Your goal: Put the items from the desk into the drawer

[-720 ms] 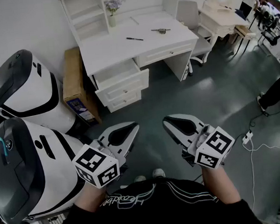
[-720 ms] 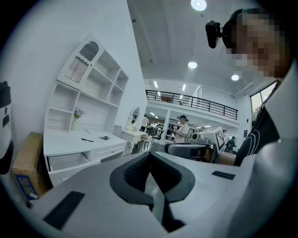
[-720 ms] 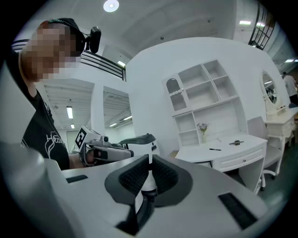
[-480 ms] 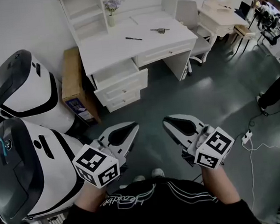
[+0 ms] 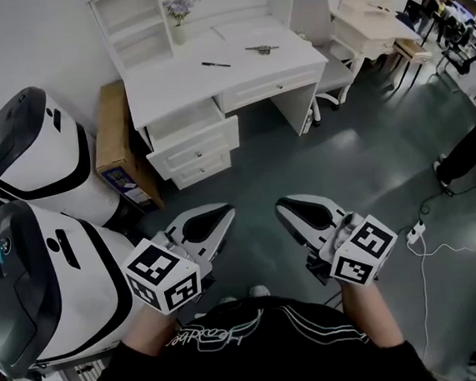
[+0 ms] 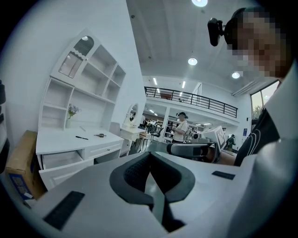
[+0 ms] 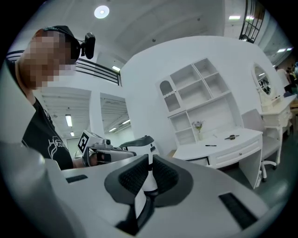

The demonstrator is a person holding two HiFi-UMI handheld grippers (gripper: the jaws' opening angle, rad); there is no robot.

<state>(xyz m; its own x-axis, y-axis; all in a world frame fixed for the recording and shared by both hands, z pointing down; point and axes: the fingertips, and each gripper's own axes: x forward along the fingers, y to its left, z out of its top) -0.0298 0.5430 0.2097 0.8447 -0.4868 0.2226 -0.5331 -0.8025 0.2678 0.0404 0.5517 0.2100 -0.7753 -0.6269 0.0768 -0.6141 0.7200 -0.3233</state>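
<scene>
A white desk [image 5: 169,83] stands across the floor ahead of me. On its top lie a black pen [image 5: 216,64] and a small metal item [image 5: 262,50]. The desk's top left drawer [image 5: 187,117] is pulled out. My left gripper [image 5: 224,219] and right gripper [image 5: 284,208] hover side by side over the floor, well short of the desk, both shut and empty. From the left gripper view the left gripper [image 6: 150,155] has its pads together, and the pen [image 6: 82,137] shows far off. The right gripper [image 7: 150,160] looks toward the desk, with the pen [image 7: 211,145] in the distance.
Two large white-and-black machines [image 5: 34,155] [image 5: 39,297] stand at my left. A cardboard box [image 5: 117,147] leans beside the desk. A vase of flowers [image 5: 178,19] sits on the desk's back. A chair [image 5: 314,19] and a cable with a power strip [image 5: 414,235] are at right.
The head view has shifted slightly, so the desk sits a little further left and up. Both grippers keep their places and stay shut.
</scene>
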